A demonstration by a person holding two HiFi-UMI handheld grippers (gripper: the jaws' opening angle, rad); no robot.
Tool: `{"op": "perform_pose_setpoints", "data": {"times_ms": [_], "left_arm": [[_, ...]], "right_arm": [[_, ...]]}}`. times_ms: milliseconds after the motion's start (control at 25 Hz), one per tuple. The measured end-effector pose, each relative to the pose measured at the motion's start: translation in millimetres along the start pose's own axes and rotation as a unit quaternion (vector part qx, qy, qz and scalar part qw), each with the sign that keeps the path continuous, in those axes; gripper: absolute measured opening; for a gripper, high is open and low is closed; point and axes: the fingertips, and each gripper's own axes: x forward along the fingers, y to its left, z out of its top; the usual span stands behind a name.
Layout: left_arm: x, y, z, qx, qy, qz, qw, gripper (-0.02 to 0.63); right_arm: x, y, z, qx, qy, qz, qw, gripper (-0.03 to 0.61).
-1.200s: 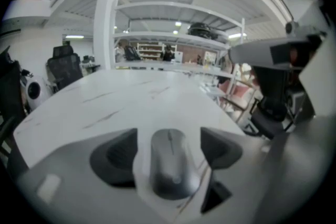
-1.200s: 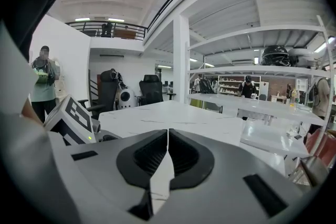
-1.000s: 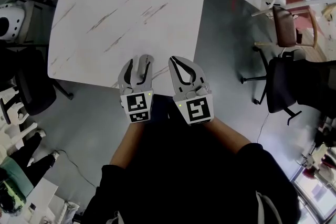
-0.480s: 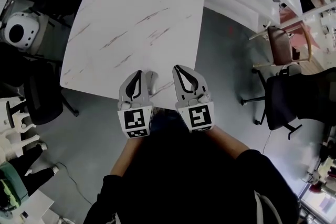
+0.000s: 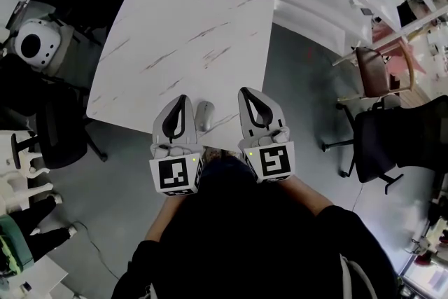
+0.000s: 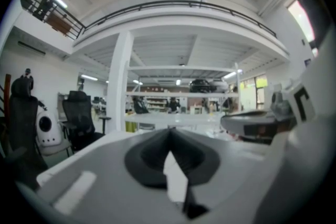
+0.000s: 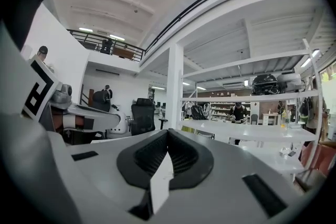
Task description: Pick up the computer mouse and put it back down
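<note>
At near edge of white marble table (image 5: 175, 31): computer mouse (image 5: 204, 115) lying flat, in gap between left gripper (image 5: 183, 99) and right gripper (image 5: 246, 92), untouched by either. Left jaws pressed together, just finished closing, nothing between. Right jaws likewise clenched, empty. Both aimed level across room.

The worktop (image 5: 182, 31) is white marble with thin grey-brown streaks. Near its front edge, the computer mouse (image 5: 204, 115) is pale grey. The left hand-held gripper (image 5: 183, 99) and right hand-held gripper (image 5: 246, 90) are light grey with black inner linings and black-and-white square markers. The floor (image 5: 294, 94) is dull grey.
</note>
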Motion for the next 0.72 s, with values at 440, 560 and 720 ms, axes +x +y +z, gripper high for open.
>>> {"op": "perform_pose_setpoints", "data": {"times_ms": [440,560,720], "left_arm": [[-5.1,-6.9,2.8,0.004,-0.006,-0.009,0.9999,0.008],[-5.6,-7.5,2.9,0.003,-0.007,-0.009,0.9999,0.008],[-6.0,-7.8,3.0,0.003,-0.008,-0.009,0.9999,0.008]], "right_arm": [[-7.5,3.6,-0.6,0.0,0.0,-0.001,1.0,0.018],[-8.0,4.0,-0.9,0.0,0.0,-0.001,1.0,0.018],[-7.7,4.6,-1.2,0.0,0.001,0.001,1.0,0.018]]}}
